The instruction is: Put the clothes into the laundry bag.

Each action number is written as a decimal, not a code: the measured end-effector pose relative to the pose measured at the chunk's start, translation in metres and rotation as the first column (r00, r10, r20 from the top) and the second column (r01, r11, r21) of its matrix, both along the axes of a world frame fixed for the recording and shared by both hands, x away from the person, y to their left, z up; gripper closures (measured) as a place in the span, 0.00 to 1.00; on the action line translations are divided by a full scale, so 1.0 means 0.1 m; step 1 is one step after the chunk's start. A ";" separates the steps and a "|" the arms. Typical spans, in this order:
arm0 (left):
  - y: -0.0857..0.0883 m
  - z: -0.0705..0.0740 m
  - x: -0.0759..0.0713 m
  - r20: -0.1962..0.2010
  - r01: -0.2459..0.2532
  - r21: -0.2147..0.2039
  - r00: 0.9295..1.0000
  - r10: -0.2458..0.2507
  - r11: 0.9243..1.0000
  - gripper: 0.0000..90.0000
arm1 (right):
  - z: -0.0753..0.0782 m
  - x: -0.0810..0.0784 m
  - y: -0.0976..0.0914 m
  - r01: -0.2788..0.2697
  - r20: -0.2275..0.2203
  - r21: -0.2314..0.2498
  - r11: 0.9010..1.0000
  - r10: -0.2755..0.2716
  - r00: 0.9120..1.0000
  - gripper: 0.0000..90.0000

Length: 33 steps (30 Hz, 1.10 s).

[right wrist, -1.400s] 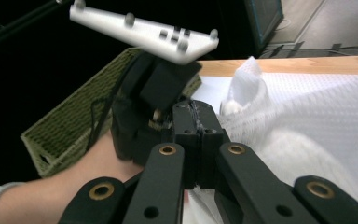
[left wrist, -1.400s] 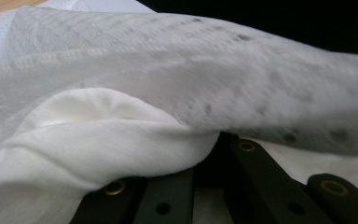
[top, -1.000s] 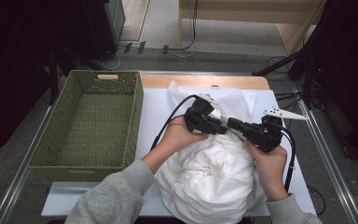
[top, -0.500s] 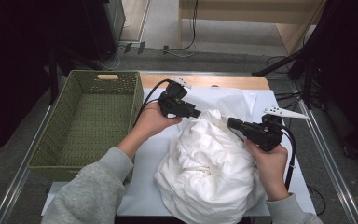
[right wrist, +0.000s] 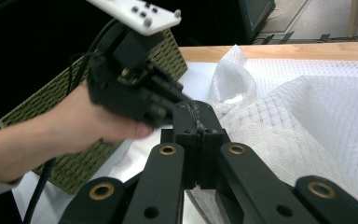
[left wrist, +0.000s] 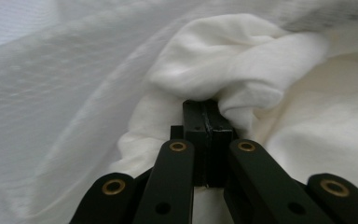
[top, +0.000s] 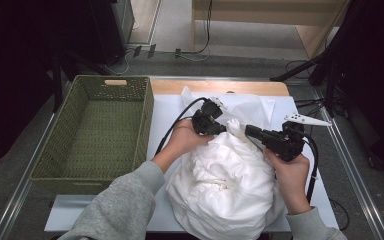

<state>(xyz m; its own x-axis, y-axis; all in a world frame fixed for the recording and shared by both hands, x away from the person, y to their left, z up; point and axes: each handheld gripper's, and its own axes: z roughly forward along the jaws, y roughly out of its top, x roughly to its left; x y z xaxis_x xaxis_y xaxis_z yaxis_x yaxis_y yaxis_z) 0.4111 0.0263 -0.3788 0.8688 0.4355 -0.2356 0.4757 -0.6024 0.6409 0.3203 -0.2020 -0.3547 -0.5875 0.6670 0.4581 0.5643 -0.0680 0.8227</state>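
High view. Left gripper [top: 225,129] just right of the basket [top: 145,125], jaws freshly closed, tips pressed into a raised peak of the white cloth [top: 225,185]. Right gripper [top: 247,131] farther right of the basket, pointing back toward it, jaws pressed together, tips against the same peak from the other side. Tips of the two grippers just beside each other. Main heap of white cloth below both grippers, on the near side and right of the basket, not in it. Mesh fabric [top: 260,107] spread flat beyond the heap, also right of the basket.

Left gripper view. Left gripper [left wrist: 207,105] with both jaws flush together and a puckered fold of white cloth [left wrist: 223,60] bunched at the very tips, apparently pinched there. Mesh fabric [left wrist: 51,70] across the upper left, behind the fold.

Right gripper view. Right gripper [right wrist: 196,109] with jaws squeezed together, no gap. Cannot tell whether any cloth is caught at the tips. Left gripper [right wrist: 179,95] close ahead, almost touching those tips, held in a hand [right wrist: 74,126]. Basket [right wrist: 172,56] behind that hand. Mesh fabric [right wrist: 307,107] to the right of the jaws, on the side away from the basket.
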 end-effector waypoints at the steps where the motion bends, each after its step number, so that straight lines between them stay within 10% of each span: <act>1: -0.04 0.00 -0.05 -0.004 0.014 -0.011 1.000 -0.014 1.000 1.00 | 0.00 0.00 0.00 0.001 -0.004 0.003 1.000 -0.001 1.000 1.00; 11: -0.29 -0.05 -0.34 0.002 0.072 -0.038 0.997 -0.072 0.997 1.00 | -0.01 0.01 -0.02 0.008 -0.008 0.034 0.999 -0.008 1.000 1.00; 21: -0.27 -0.08 -0.13 -0.030 -0.017 -0.055 0.999 0.015 0.998 1.00 | 0.04 -0.09 0.04 -0.049 0.017 0.048 0.998 0.048 0.999 1.00; 33: -0.31 -0.02 -0.20 -0.053 0.033 -0.114 0.998 -0.039 0.993 0.99 | 0.01 -0.11 0.01 -0.058 0.016 0.056 0.997 0.057 0.998 1.00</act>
